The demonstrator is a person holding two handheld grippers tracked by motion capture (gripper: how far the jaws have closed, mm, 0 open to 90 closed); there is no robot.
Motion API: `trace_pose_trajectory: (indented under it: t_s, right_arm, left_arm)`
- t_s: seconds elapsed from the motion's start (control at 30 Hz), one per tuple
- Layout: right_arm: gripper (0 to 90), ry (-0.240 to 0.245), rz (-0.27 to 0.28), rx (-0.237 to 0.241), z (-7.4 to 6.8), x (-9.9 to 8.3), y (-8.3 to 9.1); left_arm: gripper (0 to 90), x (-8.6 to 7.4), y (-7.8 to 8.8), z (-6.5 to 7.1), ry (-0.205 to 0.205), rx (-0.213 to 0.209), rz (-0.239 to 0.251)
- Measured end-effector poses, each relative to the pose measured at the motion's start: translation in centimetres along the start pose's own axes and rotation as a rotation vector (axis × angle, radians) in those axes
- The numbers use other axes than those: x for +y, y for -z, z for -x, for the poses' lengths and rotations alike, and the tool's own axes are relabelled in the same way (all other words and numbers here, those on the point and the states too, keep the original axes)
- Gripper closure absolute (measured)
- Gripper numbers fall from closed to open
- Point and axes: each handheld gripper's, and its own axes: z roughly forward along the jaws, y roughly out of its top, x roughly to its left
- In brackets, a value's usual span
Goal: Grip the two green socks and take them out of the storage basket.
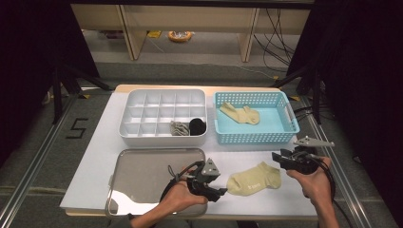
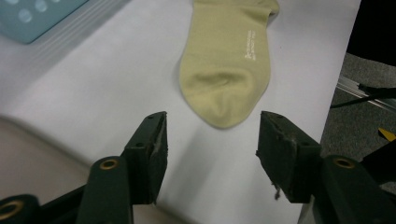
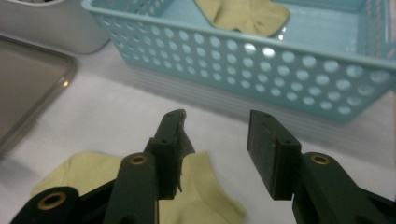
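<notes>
**Both claws spread, yellow sock lying free on the table**

Nearest to me, at the near edge of the white table (image 1: 102, 142), my left gripper (image 1: 222, 192) sits in the left hand (image 1: 178, 195), pointing right. In the left gripper view its two black jaws stand apart with nothing between them; bare tabletop shows through the gap. The toe of the pale yellow ankle sock (image 1: 254, 178) lies just beyond the tips, not touching them as far as I can tell. The sock rests flat on the table, toe to the left, cuff to the right.

To the sock's right, my right gripper (image 1: 278, 158) is held in the right hand (image 1: 313, 183), raised above the table and aimed left. In the right gripper view its jaws are also spread and clamp nothing; the sock (image 3: 196, 196) lies below and behind them.

On the left, close to the near edge, lies the shiny rectangular metal tray (image 1: 142, 175), which my left hand overlaps.

Farther off, on the left, stands the white plastic divided organiser box (image 1: 164, 137); its near row holds a grey rolled sock (image 1: 179, 128) and a black rolled sock (image 1: 197, 126) in neighbouring compartments. To its right stands the light blue perforated plastic basket (image 1: 280, 135), with a second pale yellow sock (image 1: 240, 114) lying inside.
</notes>
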Motion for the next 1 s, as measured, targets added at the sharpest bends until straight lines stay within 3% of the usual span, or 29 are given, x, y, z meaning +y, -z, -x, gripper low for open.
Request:
trace_pose_trajectory:
  t_s: [0.03,0.07,0.13,0.17,0.27,0.33,0.43,0.5,0.6,0.63,0.67,1.0]
  right_arm:
    - [55.3,-0.044,-0.003,0.007,-0.6,0.4,0.0]
    - [54.1,-0.023,0.01,0.011,-0.7,0.8,-0.1]
    - [50.4,0.022,0.016,0.016,-0.8,1.7,-0.3]
    - [47.1,0.021,0.015,0.026,-1.1,2.3,-0.4]
    - [44.6,0.0,0.01,0.034,-1.9,3.4,-0.6]
    - [43.0,0.052,0.014,0.04,-1.9,4.4,-1.1]
    - [41.8,0.028,-0.007,0.049,-2.5,5.8,-1.8]
    - [41.9,0.076,-0.009,0.041,-2.3,6.5,-2.2]
    - [42.4,0.081,-0.015,0.052,-2.5,7.6,-3.3]
    - [42.5,0.045,-0.029,0.06,-2.7,8.0,-3.6]
    - [42.6,0.059,-0.03,0.059,-2.6,8.3,-3.9]
    - [43.3,0.069,-0.065,0.034,-1.9,11.3,-7.5]
  left_arm:
    - [40.3,-0.3,0.3,-0.2,-0.009,0.012,0.0]
    - [39.9,-0.5,0.5,-0.3,-0.016,0.012,0.013]
    - [38.7,-1.3,1.2,-0.4,0.018,0.037,0.011]
    - [37.5,-1.4,1.3,-0.8,-0.016,0.036,0.025]
    - [36.0,-2.2,2.1,-1.3,0.009,0.048,0.027]
    - [35.4,-2.6,2.6,-1.6,0.021,0.062,0.03]
    - [33.6,-3.2,3.0,-2.0,0.028,0.066,0.03]
    - [33.2,-3.6,3.4,-2.2,0.04,0.076,0.027]
    - [32.4,-4.1,3.9,-2.7,0.046,0.1,0.036]
    - [32.0,-4.2,3.9,-2.6,0.066,0.094,0.045]
    - [31.7,-4.2,4.1,-2.7,0.049,0.097,0.041]
    - [27.0,-5.2,5.0,-2.9,0.062,0.121,0.052]
